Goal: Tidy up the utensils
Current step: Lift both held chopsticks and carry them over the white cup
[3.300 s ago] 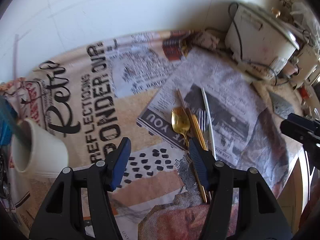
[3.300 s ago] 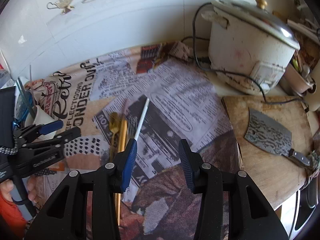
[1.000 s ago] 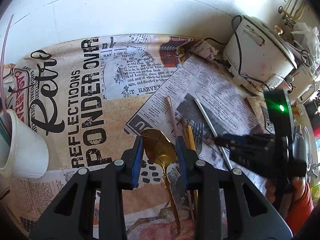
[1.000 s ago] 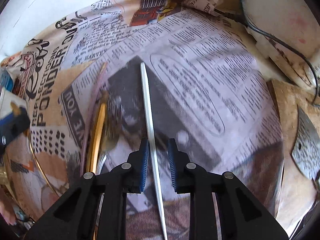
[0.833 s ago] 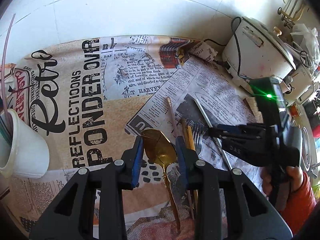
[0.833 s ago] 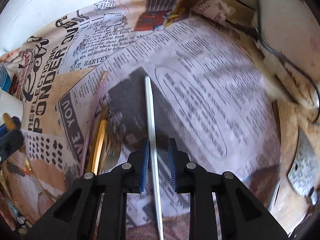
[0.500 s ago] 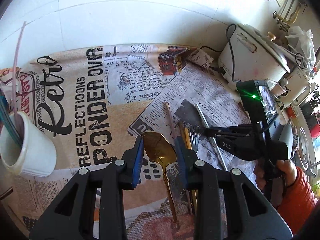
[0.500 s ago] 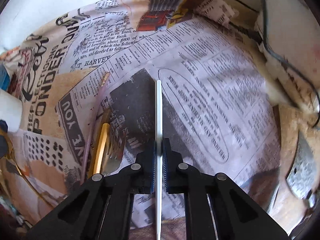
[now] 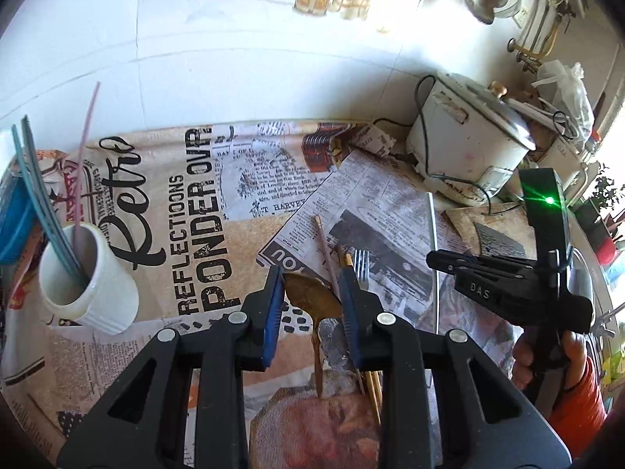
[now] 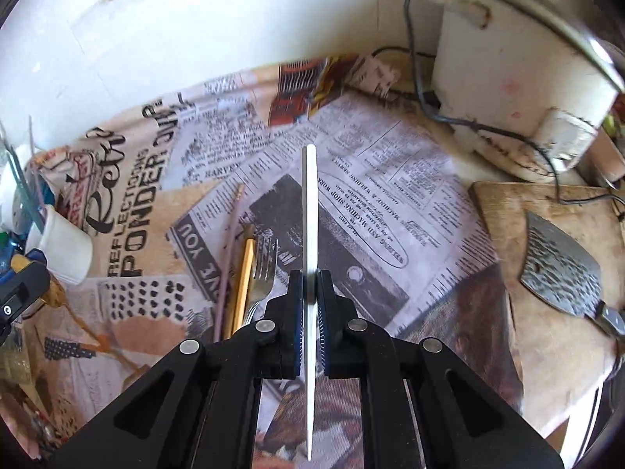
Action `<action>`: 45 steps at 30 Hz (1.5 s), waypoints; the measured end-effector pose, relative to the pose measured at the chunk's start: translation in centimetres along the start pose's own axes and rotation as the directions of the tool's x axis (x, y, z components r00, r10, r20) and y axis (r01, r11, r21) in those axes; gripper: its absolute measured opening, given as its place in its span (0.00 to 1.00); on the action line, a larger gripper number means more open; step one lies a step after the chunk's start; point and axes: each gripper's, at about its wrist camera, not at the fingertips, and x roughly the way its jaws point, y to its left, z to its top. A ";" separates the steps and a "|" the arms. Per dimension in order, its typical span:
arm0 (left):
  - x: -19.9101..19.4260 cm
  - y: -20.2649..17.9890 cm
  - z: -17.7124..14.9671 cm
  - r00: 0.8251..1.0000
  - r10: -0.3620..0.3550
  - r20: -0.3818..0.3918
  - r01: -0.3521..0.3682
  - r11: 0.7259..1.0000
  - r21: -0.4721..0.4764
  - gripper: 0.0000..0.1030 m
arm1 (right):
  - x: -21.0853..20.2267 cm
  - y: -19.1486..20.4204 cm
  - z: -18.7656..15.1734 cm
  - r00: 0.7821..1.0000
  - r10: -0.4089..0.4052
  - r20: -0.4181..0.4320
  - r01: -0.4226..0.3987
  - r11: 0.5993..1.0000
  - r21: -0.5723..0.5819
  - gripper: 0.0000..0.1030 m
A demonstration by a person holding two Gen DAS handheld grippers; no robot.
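Now your right gripper [image 10: 309,305] pinches the white chopstick [image 10: 310,211] above the newsprint cloth [image 10: 390,203], while your left gripper [image 9: 311,305], jaws closing, clasps the gold spoon [image 9: 312,299]. Next, presumably, carry both to the white cup [image 9: 88,277] and drop them upright.

White tiled wall [image 9: 234,58], newsprint-pattern tablecloth [image 9: 187,203], sunlit counter, rice cooker [image 9: 465,148]

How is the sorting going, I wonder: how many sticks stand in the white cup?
3. Two teal sticks lean together over the left rim of the white cup; one pink stick rises steeper just right of them. Anything shorter inside would be hidden.
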 end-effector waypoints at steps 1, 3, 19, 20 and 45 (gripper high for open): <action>-0.5 -0.1 -0.1 1.000 0.000 0.008 0.000 1.000 0.001 0.26 | -0.6 0.2 -0.2 1.000 -0.003 0.014 0.003 1.000 0.001 0.06; -1.4 -0.1 -0.3 1.000 0.000 0.022 0.000 1.000 0.001 0.26 | -1.4 1.0 -0.5 0.999 -0.003 0.038 0.003 1.000 0.006 0.06; -5.9 1.7 -1.4 0.997 0.006 0.073 -0.004 0.999 -0.034 0.02 | -8.3 4.5 -1.1 0.976 0.056 0.209 -0.054 0.998 -0.015 0.06; -6.4 1.9 -1.2 0.996 0.008 0.083 -0.004 0.999 -0.040 0.02 | -8.7 4.7 -1.0 0.974 0.060 0.216 -0.057 0.998 -0.018 0.06; -18.4 10.3 3.5 0.936 0.155 0.316 -0.082 0.969 -0.233 0.02 | -14.6 15.8 3.8 0.881 0.325 0.344 -0.225 0.927 -0.300 0.06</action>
